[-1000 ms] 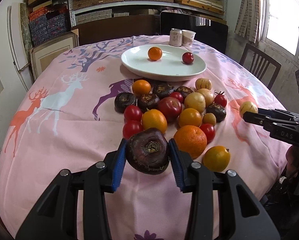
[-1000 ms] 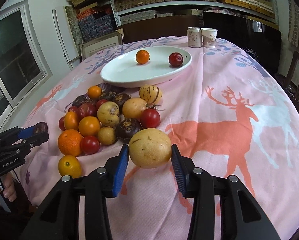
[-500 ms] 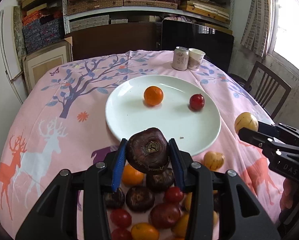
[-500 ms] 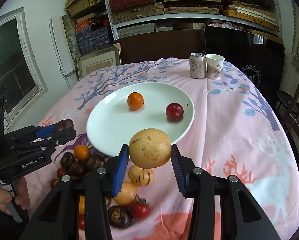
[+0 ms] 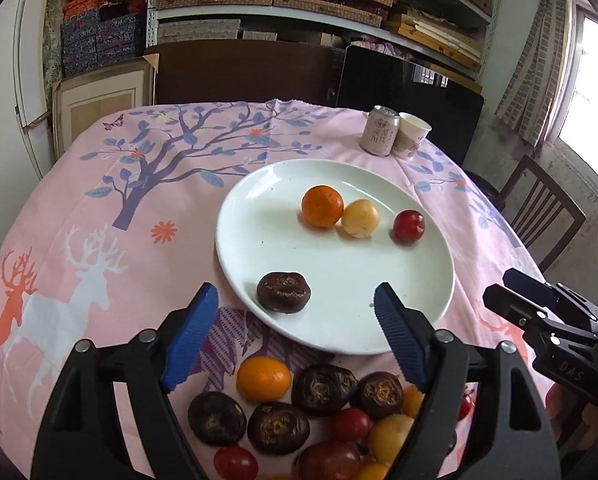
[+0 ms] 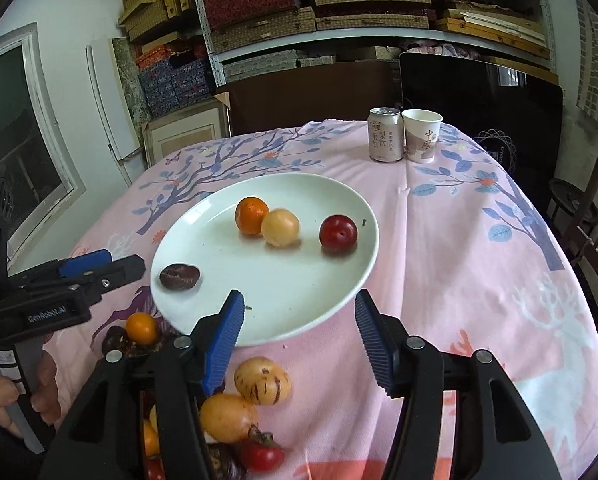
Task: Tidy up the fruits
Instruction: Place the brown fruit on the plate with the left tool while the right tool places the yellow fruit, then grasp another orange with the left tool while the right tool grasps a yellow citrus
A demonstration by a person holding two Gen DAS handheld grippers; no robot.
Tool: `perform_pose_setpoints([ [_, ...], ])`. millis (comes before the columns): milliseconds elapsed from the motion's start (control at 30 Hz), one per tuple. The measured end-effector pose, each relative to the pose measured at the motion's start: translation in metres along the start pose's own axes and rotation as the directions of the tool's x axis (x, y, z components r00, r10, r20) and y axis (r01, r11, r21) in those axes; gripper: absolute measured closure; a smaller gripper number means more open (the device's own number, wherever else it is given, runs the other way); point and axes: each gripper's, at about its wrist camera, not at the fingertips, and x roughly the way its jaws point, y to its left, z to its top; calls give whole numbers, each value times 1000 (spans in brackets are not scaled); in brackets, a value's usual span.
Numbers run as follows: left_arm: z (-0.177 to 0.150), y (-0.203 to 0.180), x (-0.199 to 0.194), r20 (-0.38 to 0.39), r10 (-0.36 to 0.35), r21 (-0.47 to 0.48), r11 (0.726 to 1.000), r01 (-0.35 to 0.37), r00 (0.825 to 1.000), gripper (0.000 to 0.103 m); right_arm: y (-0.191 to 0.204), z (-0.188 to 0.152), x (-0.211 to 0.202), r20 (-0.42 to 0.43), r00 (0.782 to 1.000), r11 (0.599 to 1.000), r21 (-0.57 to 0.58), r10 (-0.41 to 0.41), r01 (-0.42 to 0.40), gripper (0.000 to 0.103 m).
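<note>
Left wrist view: the left tool (image 5: 295, 312), its jaws just opened and empty, hovers at the white plate's (image 5: 427, 320) six-o'clock edge. Four fruits lie on the plate — the dark fruit (image 5: 283, 292) nearest; a heap (image 5: 299, 412) waits on the counter.

Right wrist view: the right tool (image 6: 297, 326), also just opened and empty, faces the yellow fruit (image 6: 279, 227) touching the orange (image 6: 251, 214). The other tool reads "GenRobot.AI" — the can (image 6: 386, 134) carries Chinese print.
</note>
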Motion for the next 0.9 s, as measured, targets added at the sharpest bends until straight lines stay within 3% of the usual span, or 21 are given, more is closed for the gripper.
perform_pose_setpoints([
  [133,-33,-6,-34,-3,-15,71,997,15,1000,19,-7,-27,-25,-14,1000,1000,27,12,-11,41],
  [267,-86,-23,-66,6,9,221,975,-10,1000,19,-7,-62,-43,-44,999,1000,27,15,-14,41],
  [333,-110,-24,-77,-3,12,250,968,-11,1000,19,-2,-79,-52,-55,997,999,30,46,-45,41],
  [467,-141,-4,-90,-24,29,196,980,-24,999,19,37,-114,-69,-102,982,985,-55,158,-164,41],
  [600,-150,21,-98,-22,55,111,992,-52,998,19,86,-145,-75,-176,953,945,-174,246,-276,41],
  [800,-163,24,-101,-43,61,104,993,-56,997,19,116,-151,-69,-179,954,939,-204,241,-275,41],
  [833,-165,23,-101,-45,58,104,993,-53,997,19,118,-152,-65,-185,953,940,-203,239,-275,46],
  [900,-167,19,-101,-48,55,109,993,-50,997,19,122,-153,-55,-205,951,939,-205,233,-274,66],
])
